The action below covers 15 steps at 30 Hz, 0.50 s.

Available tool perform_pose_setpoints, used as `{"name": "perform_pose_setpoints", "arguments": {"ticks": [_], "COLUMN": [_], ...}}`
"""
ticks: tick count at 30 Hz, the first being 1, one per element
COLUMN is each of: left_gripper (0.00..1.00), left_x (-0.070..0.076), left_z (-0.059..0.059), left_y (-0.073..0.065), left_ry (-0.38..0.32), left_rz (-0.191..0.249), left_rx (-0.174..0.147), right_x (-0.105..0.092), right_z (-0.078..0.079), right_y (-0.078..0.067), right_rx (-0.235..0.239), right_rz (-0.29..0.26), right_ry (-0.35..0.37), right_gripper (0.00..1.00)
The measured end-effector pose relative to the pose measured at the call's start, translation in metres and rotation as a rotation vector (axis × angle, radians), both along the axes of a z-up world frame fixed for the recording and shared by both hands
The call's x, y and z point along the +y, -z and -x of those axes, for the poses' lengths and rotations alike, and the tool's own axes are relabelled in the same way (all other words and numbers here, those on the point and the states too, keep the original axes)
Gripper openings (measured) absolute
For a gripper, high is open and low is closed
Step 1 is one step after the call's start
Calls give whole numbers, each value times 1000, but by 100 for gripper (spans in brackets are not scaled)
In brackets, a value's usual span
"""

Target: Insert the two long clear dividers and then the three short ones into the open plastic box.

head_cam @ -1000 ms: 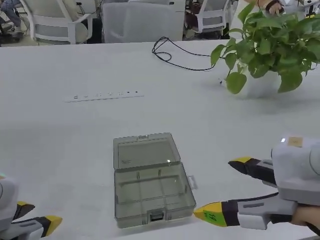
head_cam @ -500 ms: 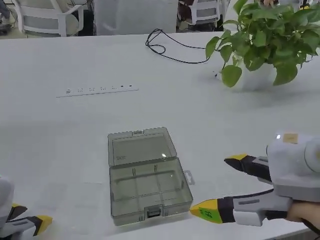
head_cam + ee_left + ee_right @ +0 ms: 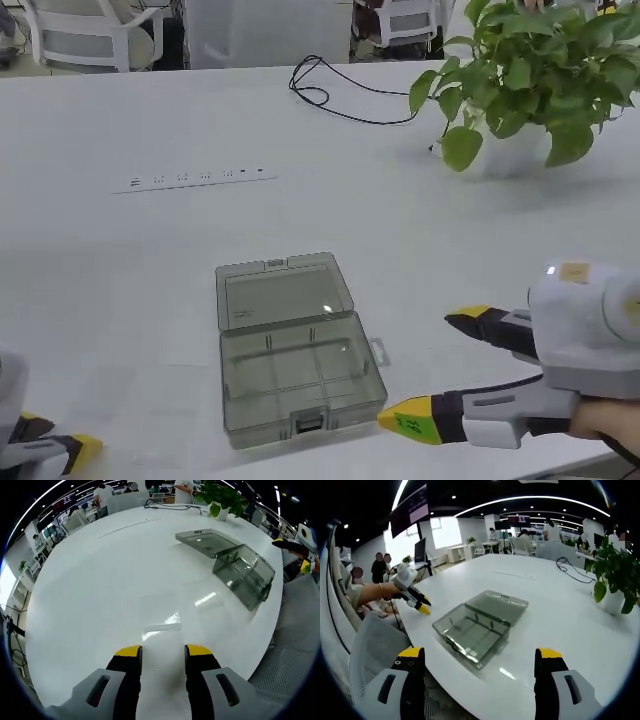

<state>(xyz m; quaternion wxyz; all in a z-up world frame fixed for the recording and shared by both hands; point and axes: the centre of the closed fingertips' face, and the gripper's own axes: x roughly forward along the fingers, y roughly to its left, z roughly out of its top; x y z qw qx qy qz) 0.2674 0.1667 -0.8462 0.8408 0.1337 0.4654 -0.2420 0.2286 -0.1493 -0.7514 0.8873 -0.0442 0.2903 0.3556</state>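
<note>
The open plastic box lies at the near middle of the white table, its lid laid back flat behind it. Thin clear walls form a grid inside the box. A small clear piece rests against the box's right side. My right gripper hovers just right of the box, wide open with nothing between its fingers. My left gripper sits low at the near left, well away from the box, open and holding nothing. A faint clear strip lies on the table ahead of it.
A potted plant stands at the back right, with a black cable looped left of it. A flush power strip is set into the table at the far left. Chairs line the far edge. The table's near edge runs just below the box.
The head camera has shifted a little. My left gripper has drawn slightly back toward the lower left. The box and my right gripper hold their places.
</note>
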Motion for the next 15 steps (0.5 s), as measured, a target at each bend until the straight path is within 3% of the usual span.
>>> {"name": "perform_pose_setpoints", "arguments": {"ticks": [8, 15], "left_gripper": [32, 32], "left_x": [0, 0], "left_z": [0, 1], "left_y": [0, 0], "left_ry": [21, 16], "left_rz": [-28, -48], "left_rx": [63, 88], "right_x": [0, -5], "right_z": [-1, -1], "right_y": [-1, 2], "right_rx": [-5, 16], "right_rz": [7, 10], "right_ry": [7, 43], "right_gripper": [90, 90]}}
